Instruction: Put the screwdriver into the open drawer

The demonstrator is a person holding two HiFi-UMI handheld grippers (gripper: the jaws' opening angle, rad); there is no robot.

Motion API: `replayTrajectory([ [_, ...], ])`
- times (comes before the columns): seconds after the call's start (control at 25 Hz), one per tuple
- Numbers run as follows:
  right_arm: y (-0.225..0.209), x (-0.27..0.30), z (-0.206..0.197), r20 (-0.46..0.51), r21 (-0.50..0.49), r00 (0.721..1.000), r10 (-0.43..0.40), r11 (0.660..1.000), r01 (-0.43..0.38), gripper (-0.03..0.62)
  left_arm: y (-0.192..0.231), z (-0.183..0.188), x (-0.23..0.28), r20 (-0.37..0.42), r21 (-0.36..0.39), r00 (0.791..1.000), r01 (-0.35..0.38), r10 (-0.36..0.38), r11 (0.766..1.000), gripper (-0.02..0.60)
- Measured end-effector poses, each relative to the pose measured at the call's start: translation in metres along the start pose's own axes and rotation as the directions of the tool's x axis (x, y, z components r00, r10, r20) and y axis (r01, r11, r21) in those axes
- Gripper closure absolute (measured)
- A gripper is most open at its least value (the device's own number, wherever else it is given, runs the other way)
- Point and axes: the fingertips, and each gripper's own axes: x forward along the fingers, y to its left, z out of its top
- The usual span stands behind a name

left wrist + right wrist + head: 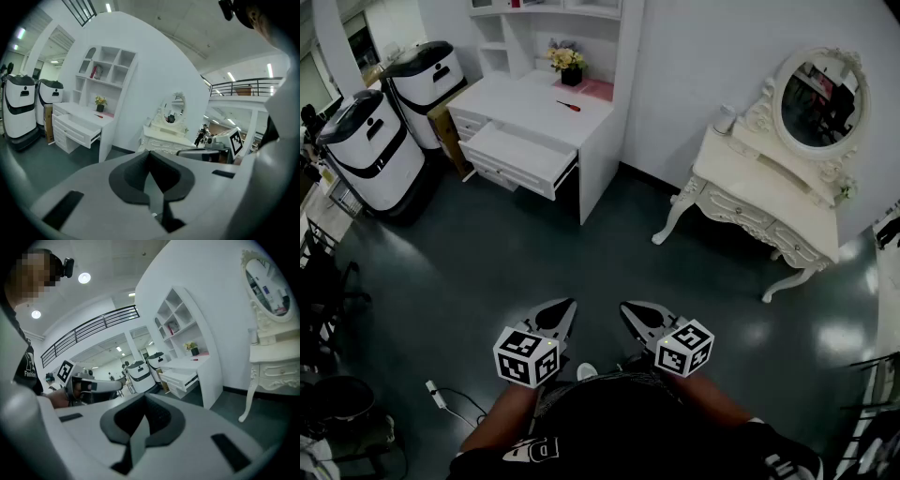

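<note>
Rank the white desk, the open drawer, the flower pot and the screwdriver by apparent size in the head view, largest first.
1. white desk
2. open drawer
3. flower pot
4. screwdriver
All sit close together, so distance hardly skews this.

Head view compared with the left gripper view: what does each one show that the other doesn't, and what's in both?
Only the head view: the marker cube on the left gripper, and a white power strip with its cable on the floor.

Only the left gripper view: the balcony railing and ceiling light strips.

Both: the white desk, its open drawer, the red screwdriver lying on the desktop, the flower pot, the vanity with its oval mirror, two white machines, and the right gripper.
</note>
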Motion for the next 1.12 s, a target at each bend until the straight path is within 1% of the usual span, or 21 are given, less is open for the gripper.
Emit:
replayTrajectory([
  [0.6, 0.011, 0.001, -0.006, -0.020, -0.014, 1.000, 0.006, 1.000, -0.007, 0.591, 0.001, -0.002, -0.004, 0.004, 0.010, 1.000, 0.006, -0.006, 1.000, 0.566],
  [0.8, 0.013, 0.005, -0.004, -0.013, 0.028, 1.000, 0.020, 0.999, -0.019, 0.588, 0.004, -0.001, -0.004, 0.005, 0.002, 1.000, 0.011, -0.011, 1.000, 0.566],
  [0.88, 0.015, 0.007, -0.001, -0.009, 0.016, 1.000, 0.016, 1.000, -0.016, 0.588, 0.004, -0.002, -0.004, -0.002, 0.001, 1.000, 0.012, -0.012, 1.000, 0.566],
  [1.0, 0.018, 0.009, 0.001, -0.008, -0.022, 1.000, 0.013, 1.000, -0.013, 0.588, 0.007, -0.011, -0.004, -0.040, 0.012, 0.999, -0.004, 0.004, 1.000, 0.566],
  [1.12, 0.022, 0.012, -0.001, -0.020, -0.053, 1.000, 0.013, 0.998, -0.014, 0.588, 0.014, -0.020, -0.006, -0.047, -0.005, 0.999, -0.025, 0.024, 1.000, 0.566],
])
